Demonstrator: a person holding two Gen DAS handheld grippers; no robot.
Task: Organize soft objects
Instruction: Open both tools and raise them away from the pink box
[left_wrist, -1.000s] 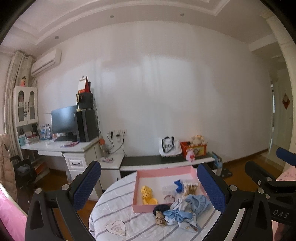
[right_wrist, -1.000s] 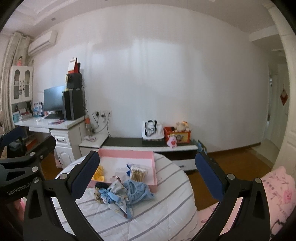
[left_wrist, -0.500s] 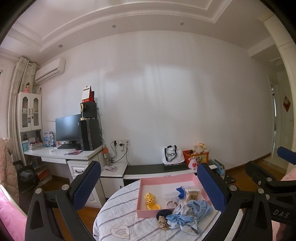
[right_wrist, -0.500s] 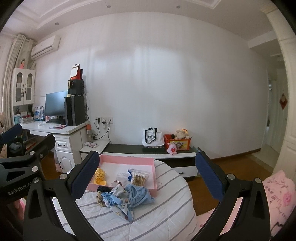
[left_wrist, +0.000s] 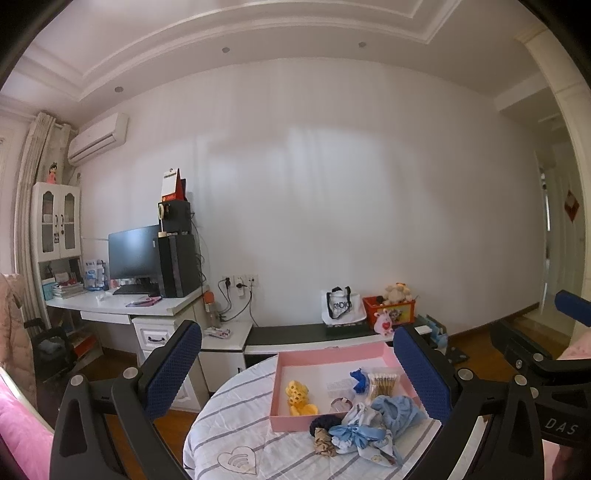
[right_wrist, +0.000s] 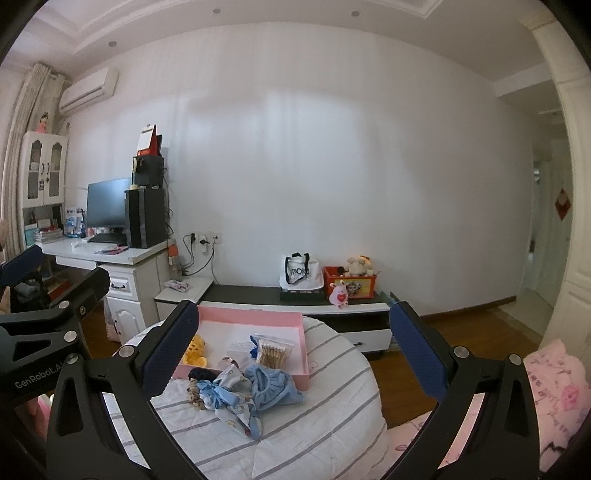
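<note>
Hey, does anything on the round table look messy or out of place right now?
Yes. A heap of soft items, blue cloth, patterned fabric and scrunchies, lies jumbled on the striped tablecloth against the near edge of the pink tray rather than inside it. Nothing looks spilled or damaged.

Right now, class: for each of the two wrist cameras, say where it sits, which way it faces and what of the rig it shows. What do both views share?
Left wrist: on the left gripper, facing the far wall; the right gripper intrudes at right.
Right wrist: on the right gripper, facing likewise; the left gripper intrudes at left.
Shared: pink tray, pile of blue cloths, round table.
</note>
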